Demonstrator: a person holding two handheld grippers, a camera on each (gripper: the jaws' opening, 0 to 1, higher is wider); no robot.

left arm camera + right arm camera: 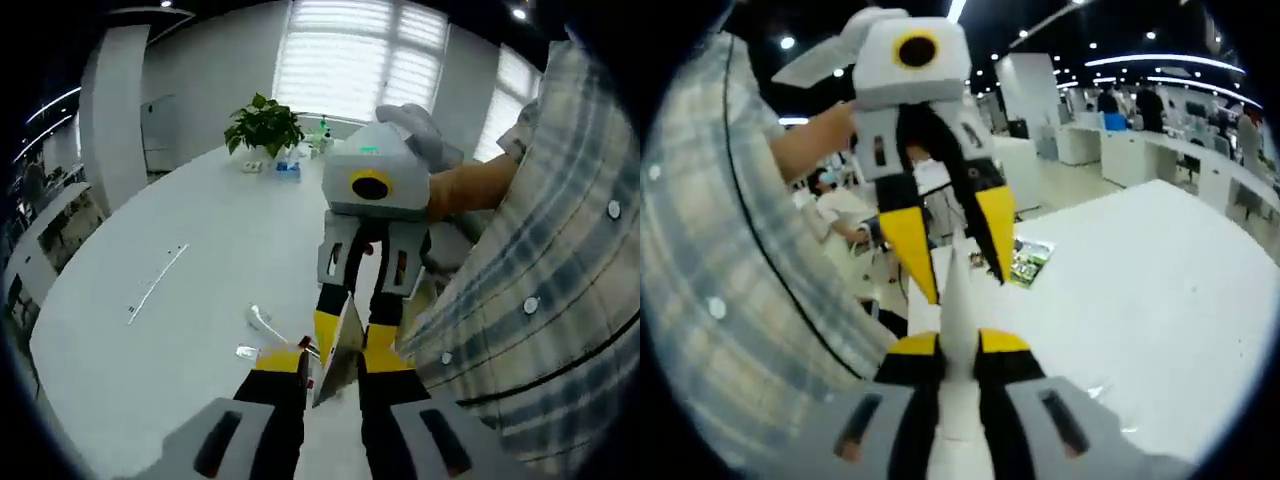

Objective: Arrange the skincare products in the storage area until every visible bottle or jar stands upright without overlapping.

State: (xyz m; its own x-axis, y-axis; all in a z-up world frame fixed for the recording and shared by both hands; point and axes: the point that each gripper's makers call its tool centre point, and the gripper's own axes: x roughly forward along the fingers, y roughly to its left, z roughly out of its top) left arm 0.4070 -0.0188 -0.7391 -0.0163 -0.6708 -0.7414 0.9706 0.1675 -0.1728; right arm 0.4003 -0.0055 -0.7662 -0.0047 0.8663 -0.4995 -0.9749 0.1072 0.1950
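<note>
A thin, flat white item [958, 300], maybe a tube or packet, is held up in the air over the white table [1160, 290]. My right gripper [960, 343] is shut on its lower end. My left gripper [952, 240] faces it from above, open, with its yellow fingertips [910, 245] on either side of the item's tip. In the left gripper view the same item [336, 350] shows edge-on between my left gripper's [333, 362] spread jaws, with the right gripper [355, 320] clamped on its far end.
The long white table [180, 230] carries a potted plant [263, 125] and small bottles [288, 168] at its far end. Small loose bits [262, 322] lie nearer. A green packet [1025, 260] lies on the table. A person's plaid shirt [540, 300] is close beside the grippers.
</note>
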